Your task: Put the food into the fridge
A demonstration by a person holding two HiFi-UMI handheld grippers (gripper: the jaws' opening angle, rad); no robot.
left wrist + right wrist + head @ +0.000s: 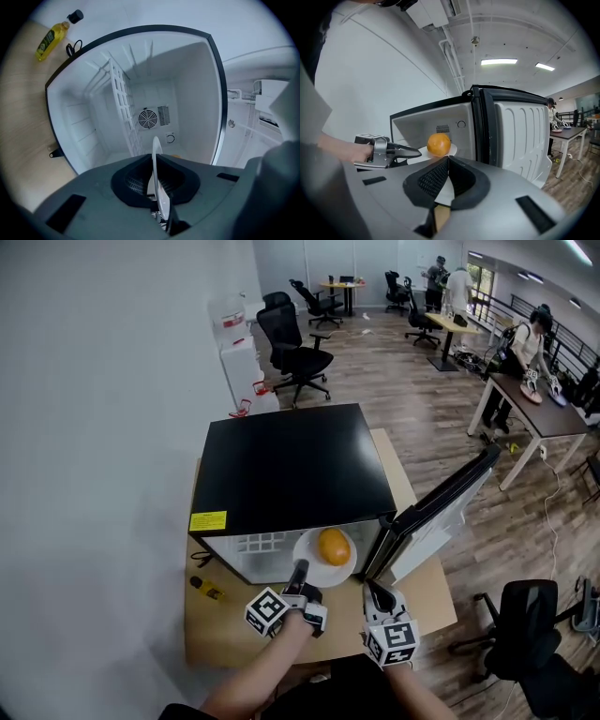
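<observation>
The left gripper (299, 570) is clamped on the near rim of a white plate (307, 561), just over the surface's (225, 638) front part. The right gripper (373, 591) beside it has its jaws together and holds nothing. The orange (334, 547) sits on the plate at the mouth of the open fridge (291, 465).

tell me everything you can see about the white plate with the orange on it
The white plate is round, shallow and smooth, glossy like ceramic or hard plastic. It is held about level, its near rim clamped in the shut jaws of the left gripper. One orange sits on it, off centre, away from that gripper. The plate hangs at the mouth of the open fridge, just below the black top; whether it touches the fridge's floor cannot be told.
</observation>
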